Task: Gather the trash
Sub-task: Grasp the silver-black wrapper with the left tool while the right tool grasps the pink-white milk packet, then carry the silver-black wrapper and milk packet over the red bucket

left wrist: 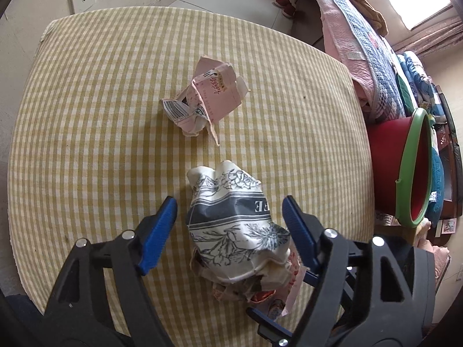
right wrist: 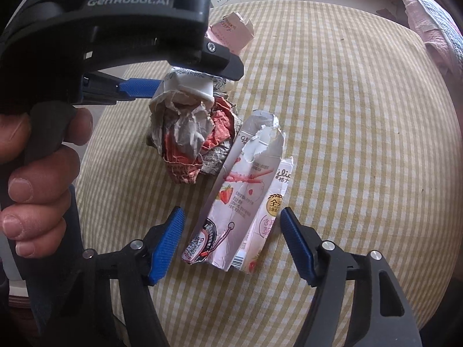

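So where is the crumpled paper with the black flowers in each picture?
Left wrist view: the flowered paper wad sits low in the middle, between the open fingers of the left claw.
Right wrist view: the same wad is upper left of centre, partly hidden under the left claw's black body, beyond the right claw.
Shared landmark: the crumpled pink wrapper lies farther back on the table in both.

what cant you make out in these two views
- Bucket: inside hidden in the left wrist view, only its rim and side show.
- Paper wad: top covered by the left hand-held gripper in the right wrist view.
- Flattened box: small print too fine to read.
- Pink carton: partly behind the left gripper body.
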Demonstrator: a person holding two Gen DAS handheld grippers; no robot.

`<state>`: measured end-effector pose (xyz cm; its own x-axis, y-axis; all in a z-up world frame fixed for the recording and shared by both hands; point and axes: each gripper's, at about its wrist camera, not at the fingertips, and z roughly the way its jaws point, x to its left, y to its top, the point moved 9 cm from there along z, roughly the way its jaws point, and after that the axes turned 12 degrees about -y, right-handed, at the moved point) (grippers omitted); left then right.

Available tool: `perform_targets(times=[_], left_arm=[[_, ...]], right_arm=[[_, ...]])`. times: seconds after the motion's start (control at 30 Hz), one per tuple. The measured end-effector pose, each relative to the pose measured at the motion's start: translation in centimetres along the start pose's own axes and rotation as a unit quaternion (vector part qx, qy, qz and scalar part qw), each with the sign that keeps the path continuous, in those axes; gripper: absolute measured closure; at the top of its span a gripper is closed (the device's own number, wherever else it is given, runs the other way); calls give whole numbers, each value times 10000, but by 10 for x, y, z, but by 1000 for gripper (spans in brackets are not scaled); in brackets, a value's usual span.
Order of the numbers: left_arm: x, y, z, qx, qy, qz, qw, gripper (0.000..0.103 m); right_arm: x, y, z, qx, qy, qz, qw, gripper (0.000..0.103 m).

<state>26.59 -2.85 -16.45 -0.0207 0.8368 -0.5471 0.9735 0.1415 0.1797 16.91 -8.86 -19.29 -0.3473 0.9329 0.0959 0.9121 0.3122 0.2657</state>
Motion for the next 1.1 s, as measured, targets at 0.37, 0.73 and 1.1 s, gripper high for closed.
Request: perform_targets(times=[0.37, 0.73, 1.1], left_arm=[[7, 1, -19, -271, -317, -234, 9989, 54], [10, 1, -79, -962, -258, -227, 9948, 54], [-9, -33, -111, -1121, -339, -92, 9931, 54]], right_arm=[[-31, 2, -8, 29, 61, 174, 9998, 63], [-57, 3, -51, -324, -73, 287, 9990, 64], [-61, -5, -104, -844, -290, 552, 9945, 64]])
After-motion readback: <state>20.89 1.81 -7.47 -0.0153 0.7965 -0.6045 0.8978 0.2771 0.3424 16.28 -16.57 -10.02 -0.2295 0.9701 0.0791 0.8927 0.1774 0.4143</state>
